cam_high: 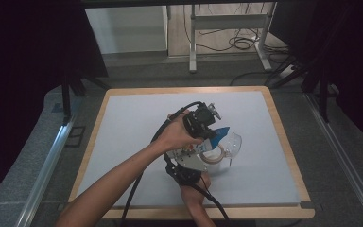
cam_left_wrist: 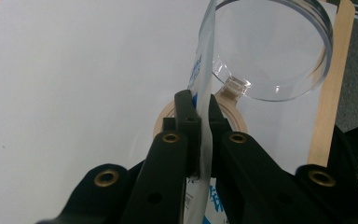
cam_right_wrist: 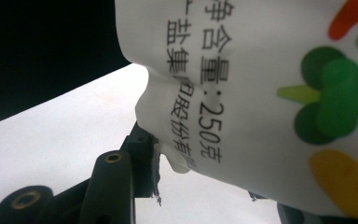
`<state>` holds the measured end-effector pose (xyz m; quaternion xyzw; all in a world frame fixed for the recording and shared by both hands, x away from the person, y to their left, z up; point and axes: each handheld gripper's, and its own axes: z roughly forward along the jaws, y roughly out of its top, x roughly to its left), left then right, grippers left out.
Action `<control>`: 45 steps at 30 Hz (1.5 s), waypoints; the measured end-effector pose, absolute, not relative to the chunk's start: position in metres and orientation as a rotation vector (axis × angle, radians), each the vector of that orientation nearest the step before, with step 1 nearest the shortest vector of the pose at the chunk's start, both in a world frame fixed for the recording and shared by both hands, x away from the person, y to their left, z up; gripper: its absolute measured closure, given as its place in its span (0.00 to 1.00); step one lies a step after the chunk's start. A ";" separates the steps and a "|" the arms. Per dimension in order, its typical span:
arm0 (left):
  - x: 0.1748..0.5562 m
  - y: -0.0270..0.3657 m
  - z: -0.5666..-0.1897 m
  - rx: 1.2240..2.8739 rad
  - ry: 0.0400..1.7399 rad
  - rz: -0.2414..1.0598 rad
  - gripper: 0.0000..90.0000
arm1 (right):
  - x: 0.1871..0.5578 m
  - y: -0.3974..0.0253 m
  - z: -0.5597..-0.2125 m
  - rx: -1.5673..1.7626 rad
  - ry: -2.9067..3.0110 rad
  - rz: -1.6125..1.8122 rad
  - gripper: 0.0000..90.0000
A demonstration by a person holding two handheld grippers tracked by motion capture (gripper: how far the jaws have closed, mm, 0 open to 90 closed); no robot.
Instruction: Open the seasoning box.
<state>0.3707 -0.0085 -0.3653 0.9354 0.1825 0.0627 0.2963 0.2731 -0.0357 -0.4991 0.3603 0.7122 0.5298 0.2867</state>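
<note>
A white and blue printed pouch (cam_high: pixel 219 134) hangs over the middle of the table. My left gripper (cam_high: pixel 212 131) is shut on its thin edge; in the left gripper view the pouch (cam_left_wrist: pixel 206 65) rises edge-on from between the closed jaws of the left gripper (cam_left_wrist: pixel 199 106). Just beyond lies a clear round container (cam_left_wrist: pixel 272 51), also (cam_high: pixel 232 144), beside a tan tape ring (cam_left_wrist: pixel 237 119), also (cam_high: pixel 213 155). My right gripper (cam_high: pixel 202 157) comes in from below. The pouch (cam_right_wrist: pixel 261 93), printed with text and vegetables, hangs over the right gripper (cam_right_wrist: pixel 209 186), whose jaws stand apart with table showing between them.
The grey table mat (cam_high: pixel 132 132) has a wooden rim (cam_high: pixel 283 142), and that rim (cam_left_wrist: pixel 328 107) runs close behind the clear container. Both forearms enter from the bottom edge, with black cables trailing. Metal rails flank the table.
</note>
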 end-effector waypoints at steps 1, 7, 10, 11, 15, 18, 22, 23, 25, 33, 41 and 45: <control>0.371 -0.009 -0.365 2.491 0.484 0.169 1.00 | 0.273 -0.036 -0.499 0.968 1.902 1.420 0.61; 0.372 -0.011 -0.365 2.501 0.488 0.175 1.00 | 0.274 -0.036 -0.498 0.968 1.896 1.423 0.61; 0.372 -0.011 -0.366 2.502 0.496 0.170 1.00 | 0.274 -0.036 -0.499 0.970 1.898 1.424 0.61; 0.372 -0.011 -0.366 2.502 0.496 0.171 1.00 | 0.274 -0.036 -0.499 0.970 1.898 1.424 0.61; 0.373 -0.010 -0.365 2.499 0.489 0.173 1.00 | 0.275 -0.036 -0.499 0.970 1.901 1.423 0.61; 0.373 -0.010 -0.365 2.495 0.493 0.169 1.00 | 0.275 -0.036 -0.499 0.966 1.902 1.417 0.61; 0.373 -0.008 -0.365 2.491 0.493 0.172 1.00 | 0.276 -0.035 -0.498 0.963 1.904 1.413 0.61; 0.373 -0.008 -0.365 2.490 0.494 0.172 1.00 | 0.276 -0.035 -0.498 0.961 1.903 1.412 0.61; 0.373 -0.008 -0.364 2.492 0.490 0.172 1.00 | 0.276 -0.034 -0.497 0.962 1.904 1.412 0.61; 0.375 -0.009 -0.366 2.506 0.484 0.171 1.00 | 0.277 -0.033 -0.498 0.966 1.903 1.403 0.61; 0.377 -0.008 -0.366 2.507 0.486 0.163 1.00 | 0.278 -0.032 -0.498 0.966 1.902 1.401 0.61; 0.376 -0.008 -0.365 2.509 0.481 0.166 1.00 | 0.278 -0.032 -0.497 0.970 1.899 1.404 0.61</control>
